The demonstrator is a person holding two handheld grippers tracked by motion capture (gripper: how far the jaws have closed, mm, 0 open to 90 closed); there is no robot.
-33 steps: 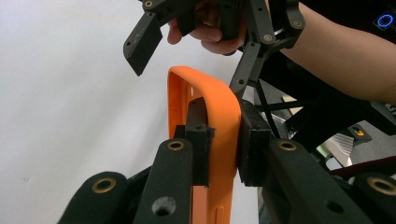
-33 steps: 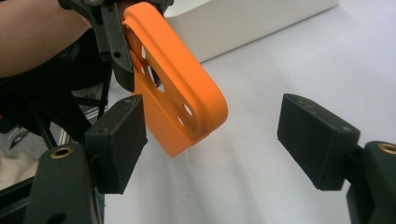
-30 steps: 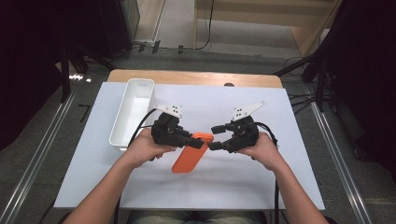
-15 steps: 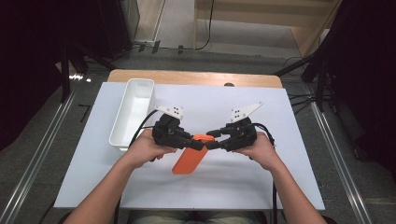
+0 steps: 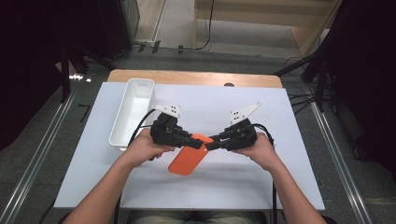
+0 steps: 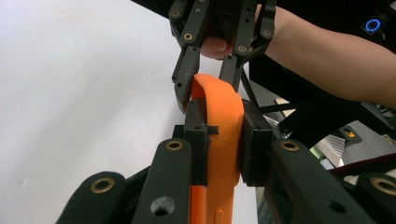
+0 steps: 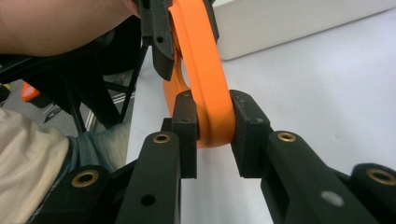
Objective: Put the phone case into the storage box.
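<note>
Now, over the white table (image 5: 280, 186): an orange case (image 5: 187, 158), flat with rounded corners, is held up off the surface between the two grippers, near the person's side of the table and about mid-way across. It tilts, its lower end hanging toward the person.

Left gripper (image 5: 195, 144): jaws narrow, clamped on the upper end of the orange case (image 6: 219, 140). In the left gripper view both black pads press flat against the case's two faces. A small slot or button sits on the case's edge low in that view; which it is, hard to say at this angle.

Right gripper (image 5: 210, 142): jaws have just been closing, and now grip the same upper end of the case (image 7: 208, 93) from the opposite side. In the right gripper view the pads touch the orange edge on both sides, with the rounded corner seated between them.

The two grippers meet nearly tip to tip, both on the case's top corner. Each one shows in the other's view beyond the case: right gripper (image 6: 212, 91), left gripper (image 7: 184, 42).

White tray (image 5: 133, 112): long, rectangular, lying to the left of the left hand (image 5: 144, 149), apart from the case. Right hand (image 5: 261, 149) wraps its gripper body.
</note>
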